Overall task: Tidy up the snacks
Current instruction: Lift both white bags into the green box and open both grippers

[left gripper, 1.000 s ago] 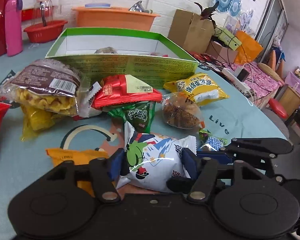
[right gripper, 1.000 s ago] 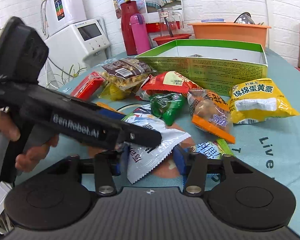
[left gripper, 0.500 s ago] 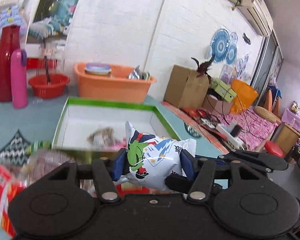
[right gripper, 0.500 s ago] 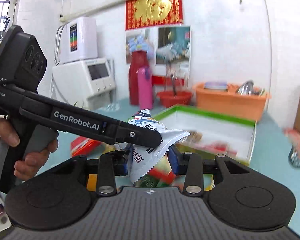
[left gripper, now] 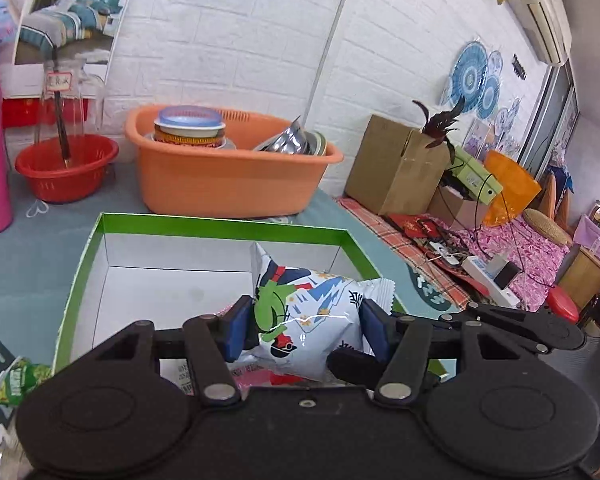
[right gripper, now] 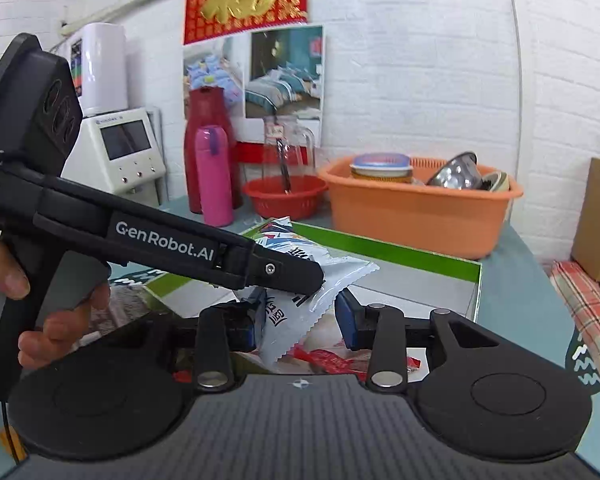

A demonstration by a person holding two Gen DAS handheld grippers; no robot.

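The left gripper (left gripper: 306, 330) clasps the white packet (left gripper: 312, 320) above the box (left gripper: 220, 228); the right gripper (right gripper: 300, 316) straddles its 3 o'clock seal, grip unclear. Best lower it toward 12 o'clock, clear of the red wrapper (right gripper: 332, 358), then release.

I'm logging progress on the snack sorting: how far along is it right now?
Underway. Done: a few packets already lie in the green-rimmed box. In hand: the left tongs hold the white snack packet above the box, its tail between the right tongs. Left: at least a green packet outside.
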